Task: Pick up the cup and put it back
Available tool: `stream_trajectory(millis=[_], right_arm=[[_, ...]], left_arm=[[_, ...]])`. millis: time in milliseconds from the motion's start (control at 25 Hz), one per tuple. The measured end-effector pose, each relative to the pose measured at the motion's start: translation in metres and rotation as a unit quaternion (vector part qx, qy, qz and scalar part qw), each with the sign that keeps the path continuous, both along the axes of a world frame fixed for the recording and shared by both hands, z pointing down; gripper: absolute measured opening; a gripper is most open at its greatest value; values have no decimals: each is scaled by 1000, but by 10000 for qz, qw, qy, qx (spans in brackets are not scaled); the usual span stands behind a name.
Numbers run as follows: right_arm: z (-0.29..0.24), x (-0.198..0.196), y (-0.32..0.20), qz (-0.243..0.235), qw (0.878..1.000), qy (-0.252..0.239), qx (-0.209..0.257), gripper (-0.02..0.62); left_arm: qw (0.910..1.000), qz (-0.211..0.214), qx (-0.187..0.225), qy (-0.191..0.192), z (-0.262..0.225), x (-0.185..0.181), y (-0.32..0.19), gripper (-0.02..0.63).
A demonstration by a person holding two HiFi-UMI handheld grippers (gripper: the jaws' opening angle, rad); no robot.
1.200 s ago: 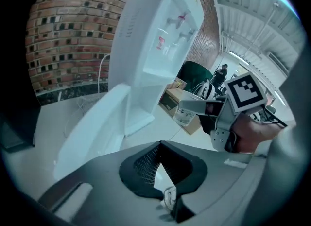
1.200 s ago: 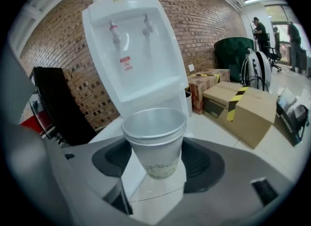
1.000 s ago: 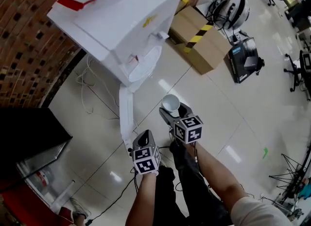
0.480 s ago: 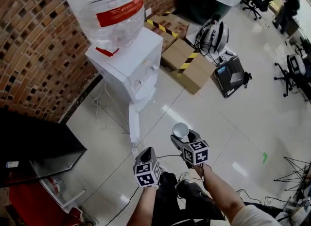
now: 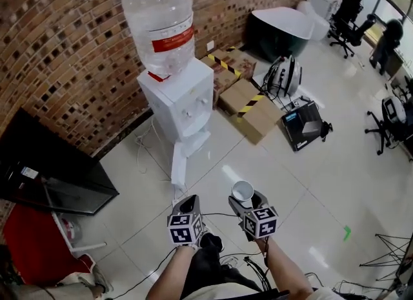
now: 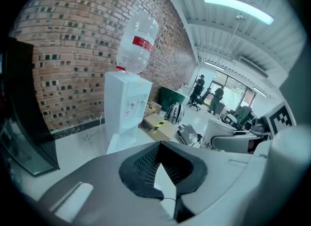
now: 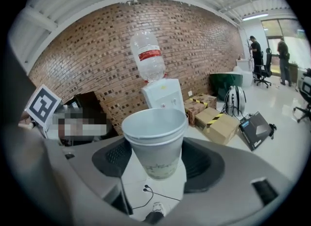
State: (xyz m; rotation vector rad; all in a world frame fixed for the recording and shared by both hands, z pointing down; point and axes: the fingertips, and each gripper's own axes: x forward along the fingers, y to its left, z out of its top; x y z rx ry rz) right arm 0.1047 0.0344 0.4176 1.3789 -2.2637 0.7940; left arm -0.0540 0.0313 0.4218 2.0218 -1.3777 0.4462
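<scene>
A: How is the left gripper (image 6: 160, 145) standing?

B: It is hanging in the air over the floor (image 5: 322, 163). Its jaws are pressing together at the tips, and nothing is sitting between them.

A: What is standing in front of it?

B: Well ahead of it, a white dispenser (image 5: 179, 102) is standing against the brick wall (image 5: 64, 47). It is carrying a big clear bottle (image 5: 159, 21) upside down on top.

A: And the right gripper (image 7: 155, 158)?

B: It is hanging just beside the left one, at about the same height. Its jaws are pinching the cup (image 7: 154, 137), one pad on each side of the lower wall.

A: So where is the cup exactly?

B: It is in the air between the right jaws, upright, with the mouth facing up. It is white, and I am seeing nothing inside it.

A: Is anything lying further right?

B: Yes, brown boxes (image 5: 248, 102) with yellow and black tape are lying ahead of the right gripper, a little to its right and well apart from it.
</scene>
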Motion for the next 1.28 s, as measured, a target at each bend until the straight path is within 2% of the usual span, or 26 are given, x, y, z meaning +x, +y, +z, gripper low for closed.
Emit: stream_trajectory(millis=[200, 520, 1000, 1280], right_arm=[[-53, 7, 52, -206, 9987, -21, 473, 327], [-109, 9, 99, -199, 9943, -266, 1011, 327], [-133, 9, 105, -369, 9912, -177, 1257, 327], [-134, 7, 95, -368, 9917, -136, 1224, 327]], left_arm=[[9990, 77, 438, -28, -54, 24, 46, 5], [9956, 53, 931, 42, -103, 38, 101, 5], [9924, 26, 1230, 18, -127, 42, 111, 5], [9933, 0, 1154, 81, -125, 43, 102, 5]])
